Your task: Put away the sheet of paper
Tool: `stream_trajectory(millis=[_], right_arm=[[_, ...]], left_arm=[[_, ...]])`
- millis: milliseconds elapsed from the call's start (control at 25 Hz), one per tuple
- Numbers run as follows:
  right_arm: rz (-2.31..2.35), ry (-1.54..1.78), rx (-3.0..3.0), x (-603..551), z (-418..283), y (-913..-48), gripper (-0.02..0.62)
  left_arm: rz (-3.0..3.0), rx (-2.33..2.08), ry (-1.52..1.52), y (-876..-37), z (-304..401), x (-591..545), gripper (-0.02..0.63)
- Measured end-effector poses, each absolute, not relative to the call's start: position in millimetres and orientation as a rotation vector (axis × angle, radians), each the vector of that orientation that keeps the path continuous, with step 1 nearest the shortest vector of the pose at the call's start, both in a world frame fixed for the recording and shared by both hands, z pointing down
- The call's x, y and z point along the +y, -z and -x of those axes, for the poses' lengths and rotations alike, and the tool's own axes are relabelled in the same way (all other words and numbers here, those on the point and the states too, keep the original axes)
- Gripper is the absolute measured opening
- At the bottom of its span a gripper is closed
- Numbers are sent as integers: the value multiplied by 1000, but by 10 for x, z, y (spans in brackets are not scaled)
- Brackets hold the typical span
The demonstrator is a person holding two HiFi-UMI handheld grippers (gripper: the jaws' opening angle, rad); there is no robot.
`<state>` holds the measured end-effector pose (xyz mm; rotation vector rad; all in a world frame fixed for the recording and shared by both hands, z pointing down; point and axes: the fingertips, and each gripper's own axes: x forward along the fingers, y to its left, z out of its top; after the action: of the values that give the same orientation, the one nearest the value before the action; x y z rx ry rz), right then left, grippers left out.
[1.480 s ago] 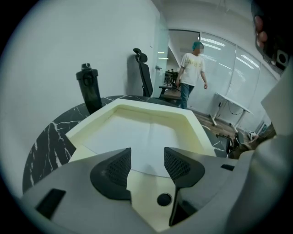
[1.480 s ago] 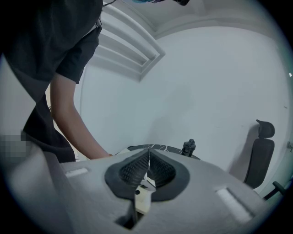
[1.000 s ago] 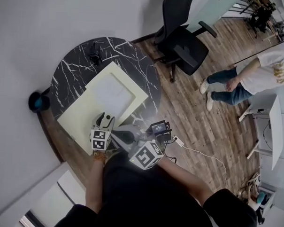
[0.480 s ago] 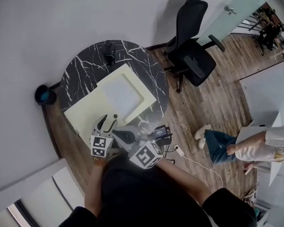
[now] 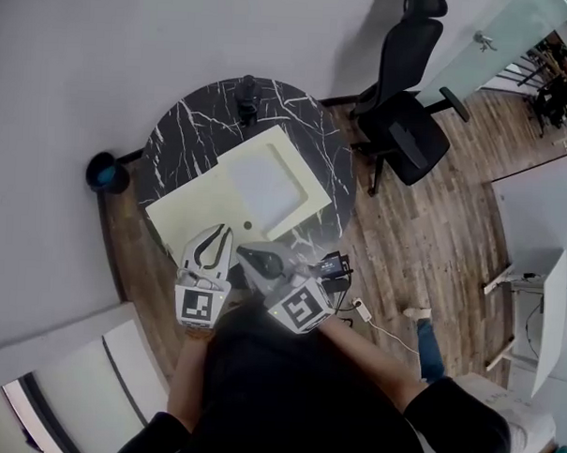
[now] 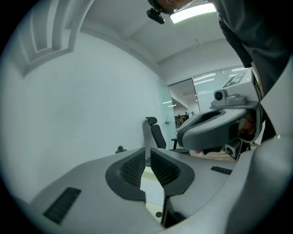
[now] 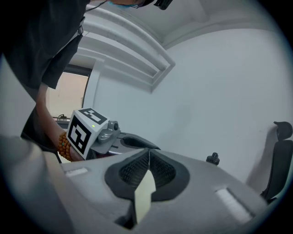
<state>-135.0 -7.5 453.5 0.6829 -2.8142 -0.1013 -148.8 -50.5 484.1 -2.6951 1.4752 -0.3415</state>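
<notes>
A pale yellow folder lies open on the round black marble table. A white sheet of paper rests on the folder's right half. My right gripper is at the folder's near edge, shut on a thin pale yellow edge that looks like the folder's. The same grip shows in the right gripper view. My left gripper hangs above the folder's near left part. Its jaws have just been closing and keep a slim gap with nothing between them.
A black office chair stands right of the table. A small black object sits at the table's far edge. On the floor are a dark bin with a blue top, a black device and a white power strip.
My left gripper has lifted off the folder and its jaws stand narrower. The right gripper has stayed at the folder's edge. The person at the right has walked almost out of view.
</notes>
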Motion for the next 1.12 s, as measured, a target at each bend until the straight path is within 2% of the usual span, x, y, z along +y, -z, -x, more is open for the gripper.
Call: stream_trajectory(millis=[120, 520, 760, 1120], right_arm=[[-728, 130, -2843, -98, 1376, -4362, 5], [-933, 270, -2936, -114, 1344, -3807, 3], [-997, 310, -2932, -144, 1339, -3785, 2], [-1063, 83, -2884, -254, 1284, -4114, 0]], left_arm=[[2684, 1583, 193, -4492, 1555, -459, 34], [2599, 1596, 22, -3855, 1574, -271, 18], [2593, 1620, 82, -3940, 1510, -249, 15], [2615, 1667, 47, -4025, 1616, -251, 15]])
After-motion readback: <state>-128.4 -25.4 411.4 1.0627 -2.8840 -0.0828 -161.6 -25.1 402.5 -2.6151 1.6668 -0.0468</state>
